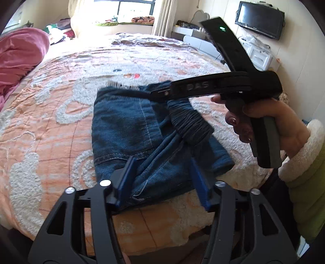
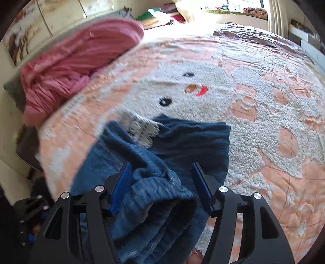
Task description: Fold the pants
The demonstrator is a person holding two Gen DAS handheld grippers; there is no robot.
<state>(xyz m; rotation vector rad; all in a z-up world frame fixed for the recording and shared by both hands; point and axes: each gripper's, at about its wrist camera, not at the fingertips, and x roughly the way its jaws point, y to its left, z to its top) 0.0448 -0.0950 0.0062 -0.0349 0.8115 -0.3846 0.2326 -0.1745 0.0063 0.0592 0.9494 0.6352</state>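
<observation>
I am in a bedroom, working over a wide bed (image 1: 50, 113) with a peach cover bearing a white fleecy cartoon face; a window lies far ahead of me and a wall television (image 1: 260, 19) is off to my right. A heap of pink bedding (image 2: 77, 61) sits well ahead and to the left of my right hand-held gripper (image 2: 160, 186). The pants (image 1: 130, 130), dark blue denim, lie on the bed directly in front of and beneath my left hand-held gripper (image 1: 162, 174), already bundled into a compact folded block near the bed's near edge. Their long axis seems to run away from me, roughly along my left fingers, with the ribbed waistband (image 1: 189, 126) rolled up on the right side. My left jaws stand apart, straddling the near hem without closing on it. My right jaws are spread too, with thick folds of denim bulging between them, not pinched. A white label (image 2: 142, 130) shows just ahead of my right fingers. I judge the left hand-held gripper nearer the free hem, so the next tuck falls to it. No containers are in view.
</observation>
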